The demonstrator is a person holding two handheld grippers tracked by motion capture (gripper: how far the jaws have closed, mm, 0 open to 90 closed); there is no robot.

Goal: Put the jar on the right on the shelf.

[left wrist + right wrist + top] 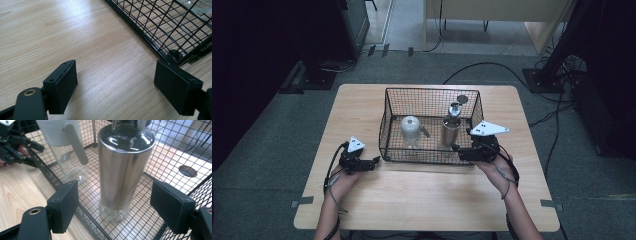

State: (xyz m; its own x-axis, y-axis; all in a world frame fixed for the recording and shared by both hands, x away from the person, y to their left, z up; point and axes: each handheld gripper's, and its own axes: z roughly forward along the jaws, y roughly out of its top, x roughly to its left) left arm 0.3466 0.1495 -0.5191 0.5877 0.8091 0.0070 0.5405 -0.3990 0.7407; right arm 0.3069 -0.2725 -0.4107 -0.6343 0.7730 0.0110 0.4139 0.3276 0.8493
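The right gripper [460, 149] stands at the near right corner of the black wire basket [430, 92], which sits on the wooden table [422, 200]. In the right gripper view its jaws are apart, one either side of the steel bottle [123, 170], with a clear gap to the bottle on both sides; the pads do not touch it. The bottle stands upright on the basket floor, in the right half, and shows a clear glass base below the metal sleeve.

Just beside it, in the left half of the basket, stands a clear bottle with a white cap [410, 129], also upright. A dark round disc [462, 99] lies at the basket's far right corner.

The left gripper [373, 161] rests low over the table at the basket's near left corner. In the left gripper view its jaws are wide apart with bare wood between them; the basket's corner foot [175, 53] lies just beyond the right-hand jaw.
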